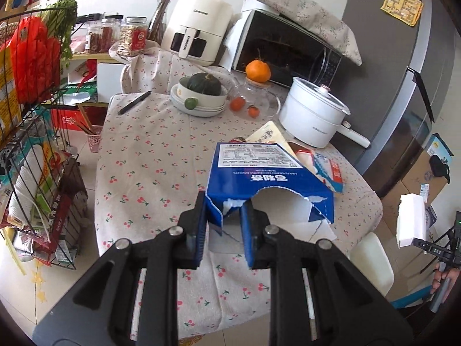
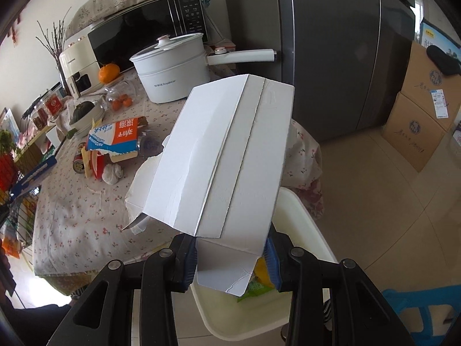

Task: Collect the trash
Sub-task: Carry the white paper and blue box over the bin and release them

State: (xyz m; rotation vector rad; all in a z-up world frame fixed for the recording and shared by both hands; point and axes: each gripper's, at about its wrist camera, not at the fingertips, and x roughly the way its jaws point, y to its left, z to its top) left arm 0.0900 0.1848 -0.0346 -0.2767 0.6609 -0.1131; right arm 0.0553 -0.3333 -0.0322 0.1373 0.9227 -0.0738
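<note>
Two torn carton pieces, one per gripper. My left gripper is clamped on the ragged lower edge of the blue biscuit box, centre of the left wrist view, lifted off the cherry-print tablecloth; white nutrition label faces up, torn flap hanging at lower right. My right gripper pinches the white cardboard piece, plain inner side toward the camera, filling the middle of the right wrist view and tilted up toward the upper right. Below it, at bottom centre, a white bin with green and yellow wrappers inside; the piece's lower end hangs over the bin's opening. That same white piece shows at the right edge of the left view.

More trash on the table, left of centre in the right view: blue-and-orange carton, a can lying on its side, crumpled white paper ball. Behind, white electric pot with lid, microwave, big orange. Left view upper middle: dark green squash in a bowl, black pen, cream air fryer. Wire rack at far left. Dark fridge upper right of the right view, cardboard boxes beside it.
</note>
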